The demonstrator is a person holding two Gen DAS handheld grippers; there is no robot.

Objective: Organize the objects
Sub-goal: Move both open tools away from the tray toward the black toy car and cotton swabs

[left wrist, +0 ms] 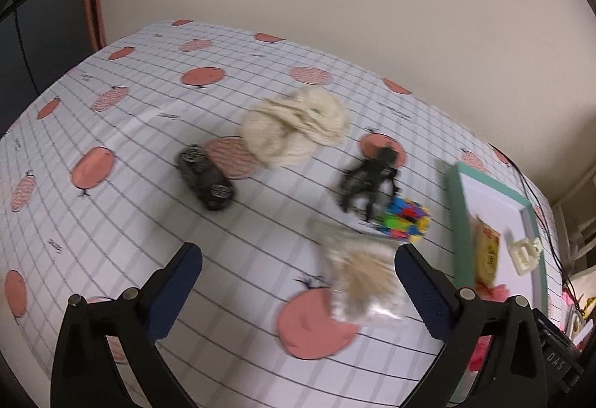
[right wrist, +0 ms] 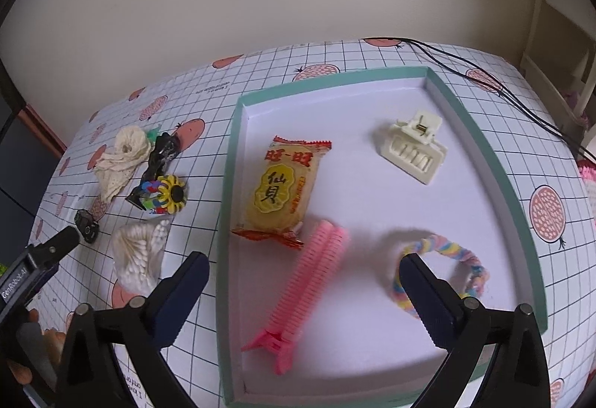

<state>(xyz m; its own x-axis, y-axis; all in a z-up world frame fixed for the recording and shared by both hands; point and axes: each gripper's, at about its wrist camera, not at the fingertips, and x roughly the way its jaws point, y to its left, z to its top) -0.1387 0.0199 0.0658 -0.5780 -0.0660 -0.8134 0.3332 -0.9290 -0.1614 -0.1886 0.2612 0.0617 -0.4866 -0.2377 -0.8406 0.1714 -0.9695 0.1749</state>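
My left gripper is open above the tablecloth, with a clear bag of cotton swabs lying between its fingertips, nearer the right one. Beyond it lie a black toy car, a cream knitted cloth, a black figure and a colourful toy. My right gripper is open over the teal-rimmed tray. In the tray lie a pink comb clip, a yellow snack packet, a cream hair claw and a pastel braided ring.
The tray stands at the right of the left wrist view. In the right wrist view the swab bag, car, cloth and colourful toy lie left of the tray. A black cable runs behind it. A wall bounds the table.
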